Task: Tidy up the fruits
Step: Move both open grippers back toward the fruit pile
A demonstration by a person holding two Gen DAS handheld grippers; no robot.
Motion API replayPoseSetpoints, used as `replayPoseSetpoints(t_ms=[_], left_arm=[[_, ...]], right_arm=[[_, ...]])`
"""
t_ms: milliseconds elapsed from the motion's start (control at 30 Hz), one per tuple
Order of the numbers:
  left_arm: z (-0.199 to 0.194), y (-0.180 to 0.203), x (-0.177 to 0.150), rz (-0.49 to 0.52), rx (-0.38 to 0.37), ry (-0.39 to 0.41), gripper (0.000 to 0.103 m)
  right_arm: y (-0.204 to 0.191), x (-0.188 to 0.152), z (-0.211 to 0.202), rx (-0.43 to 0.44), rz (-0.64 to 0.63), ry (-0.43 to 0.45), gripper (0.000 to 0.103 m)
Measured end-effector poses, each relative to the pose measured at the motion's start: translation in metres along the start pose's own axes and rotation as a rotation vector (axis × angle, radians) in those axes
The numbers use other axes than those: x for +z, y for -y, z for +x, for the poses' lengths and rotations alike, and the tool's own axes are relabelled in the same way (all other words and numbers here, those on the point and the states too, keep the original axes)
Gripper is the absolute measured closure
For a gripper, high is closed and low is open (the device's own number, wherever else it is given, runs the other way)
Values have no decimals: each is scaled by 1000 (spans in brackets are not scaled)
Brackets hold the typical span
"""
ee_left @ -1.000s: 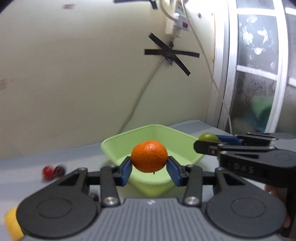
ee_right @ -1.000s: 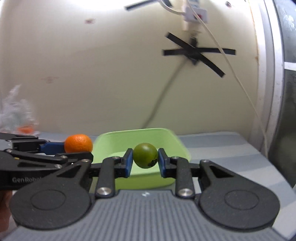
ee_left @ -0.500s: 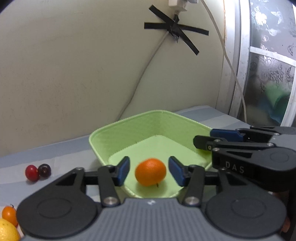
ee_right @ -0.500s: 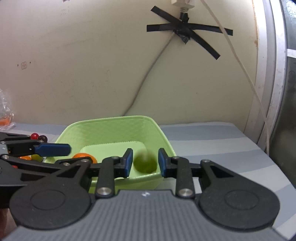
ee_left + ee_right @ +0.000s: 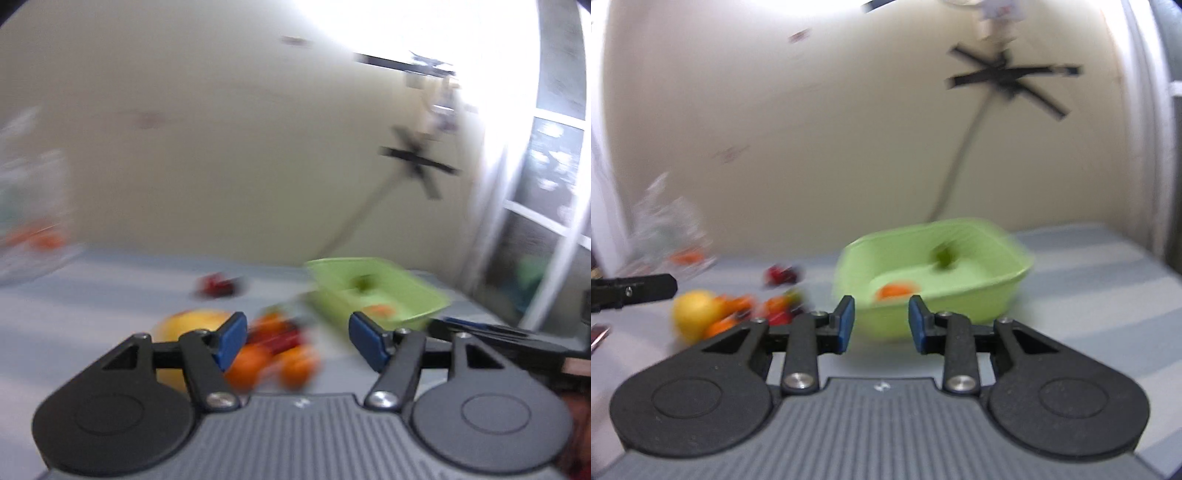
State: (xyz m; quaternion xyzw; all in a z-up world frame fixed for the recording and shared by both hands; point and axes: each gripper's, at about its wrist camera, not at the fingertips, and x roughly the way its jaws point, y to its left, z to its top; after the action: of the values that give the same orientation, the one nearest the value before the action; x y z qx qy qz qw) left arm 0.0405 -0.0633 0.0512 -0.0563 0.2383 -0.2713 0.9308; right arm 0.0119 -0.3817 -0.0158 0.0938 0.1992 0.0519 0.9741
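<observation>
Green basket [image 5: 997, 295], orange [image 5: 895, 291], green fruit [image 5: 943, 256] inside

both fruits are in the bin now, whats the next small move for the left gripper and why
Probably ease the left gripper, jaws opening and empty, down onto an orange fruit in the loose pile just ahead. The green bin holds only two fruits.

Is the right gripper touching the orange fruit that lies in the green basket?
Apart. In the right wrist view the right gripper has empty jaws in front of the green basket, while the orange fruit lies inside, behind the basket's wall.
</observation>
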Motion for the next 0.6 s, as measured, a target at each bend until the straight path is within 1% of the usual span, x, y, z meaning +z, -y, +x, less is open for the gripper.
replayPoseSetpoints(t_ms=[67,100,200,267,367,433,467,533,600], left_arm=[[-19,-31,-13,-41,95,-11,40],[-25,-45,-18,-68,126,-18,40],[-38,-76,-30,-161,166,-30,40],[-44,-89,-37,-196,163,-25,40],[-45,-94,-42,-199,146,-15,40],[-43,-96,-43,-192,140,-14,40],[-38,-91,-45,-191,138,-16,40],[-37,-93,-47,-201,121,-13,40],[-37,-94,-49,-213,111,-10,40]], right_arm=[[-18,-8,5,58,-11,-41,68],[-28,-11,8,79,-23,-54,68],[-56,-16,21,107,-76,-84,68],[-70,-16,34,124,-97,-106,67],[-88,-13,48,117,-150,-114,64],[-103,-10,56,116,-216,-115,63],[-110,-10,57,121,-254,-112,63],[-125,-9,60,138,-342,-104,63],[-135,-7,64,147,-399,-104,62]])
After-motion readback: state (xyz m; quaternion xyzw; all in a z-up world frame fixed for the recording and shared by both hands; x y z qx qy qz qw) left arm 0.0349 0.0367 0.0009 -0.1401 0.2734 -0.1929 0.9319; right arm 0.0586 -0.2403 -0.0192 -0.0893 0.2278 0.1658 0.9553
